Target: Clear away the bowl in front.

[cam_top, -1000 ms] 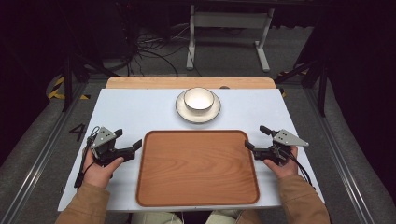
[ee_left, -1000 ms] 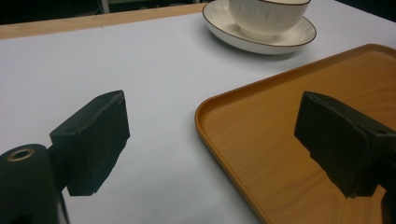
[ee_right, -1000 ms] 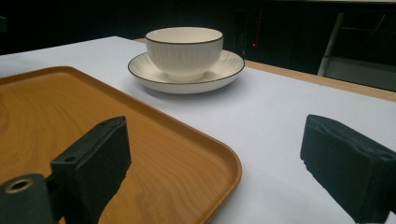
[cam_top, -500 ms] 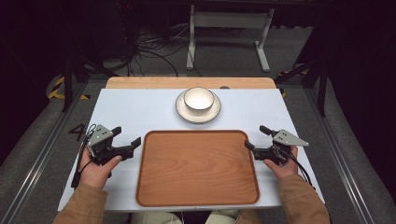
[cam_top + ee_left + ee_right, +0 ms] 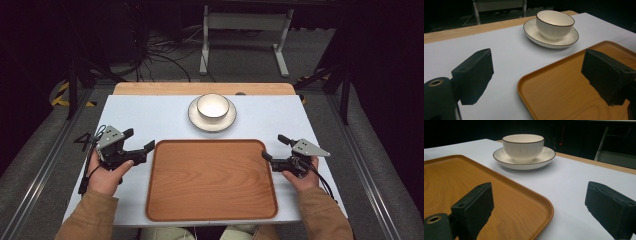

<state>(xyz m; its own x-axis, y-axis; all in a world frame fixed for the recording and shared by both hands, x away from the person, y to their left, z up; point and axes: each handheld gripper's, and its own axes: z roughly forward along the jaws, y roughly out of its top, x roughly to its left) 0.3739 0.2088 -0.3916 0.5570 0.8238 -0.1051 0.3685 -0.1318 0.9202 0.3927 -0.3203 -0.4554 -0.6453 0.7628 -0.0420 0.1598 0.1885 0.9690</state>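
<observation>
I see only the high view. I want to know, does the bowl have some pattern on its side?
Observer: Yes. In the left gripper view the bowl has fine vertical ribs on its outer wall and a thin dark line at the rim.
Operator: And the plate under it?
Observer: The plate carries the same thin dark line along its edge, seen in the right gripper view.
Operator: Is the left gripper around the tray edge?
Observer: The left gripper is open; one of its fingers is over the white table, the other over the tray, with the tray's rim between them. I cannot tell if either touches it.
</observation>
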